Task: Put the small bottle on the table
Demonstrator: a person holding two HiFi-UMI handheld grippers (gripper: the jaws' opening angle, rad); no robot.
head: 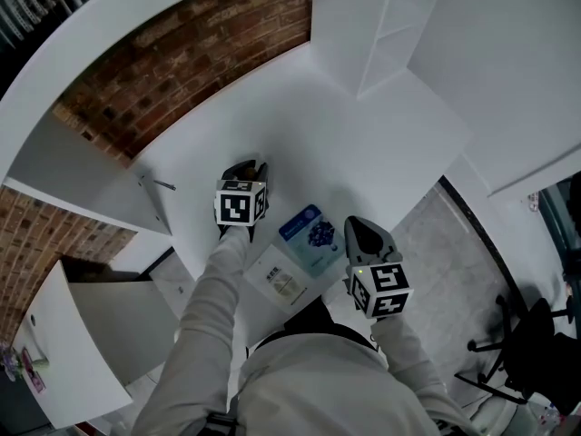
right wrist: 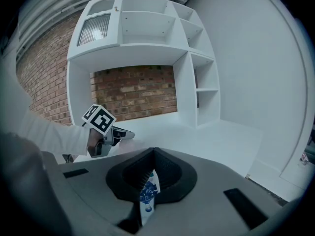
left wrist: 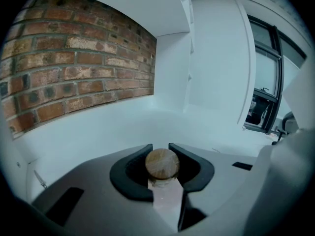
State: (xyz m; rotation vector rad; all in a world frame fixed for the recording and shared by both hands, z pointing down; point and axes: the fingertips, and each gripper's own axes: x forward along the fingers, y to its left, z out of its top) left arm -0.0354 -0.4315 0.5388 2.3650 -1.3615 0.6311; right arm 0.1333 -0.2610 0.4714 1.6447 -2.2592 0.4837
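My left gripper (head: 250,166) hovers over the white table (head: 363,143), near the brick wall. Its jaws are shut on a small bottle with a round wooden cap (left wrist: 162,164), seen end-on between the black pads (left wrist: 129,173). The head view hides the bottle beneath the gripper. My right gripper (head: 356,225) sits nearer the table's front edge, shut with its tips touching (right wrist: 152,151) and nothing gripped. Looking from the right gripper, the left gripper (right wrist: 123,134) is ahead on the left.
A blue printed packet (head: 310,236) lies flat between the grippers; a strip of that packet (right wrist: 148,195) shows through the right jaws' slit. A white card (head: 281,282) lies at the front edge. White shelves (head: 381,25) stand behind, a chair (head: 536,334) at right.
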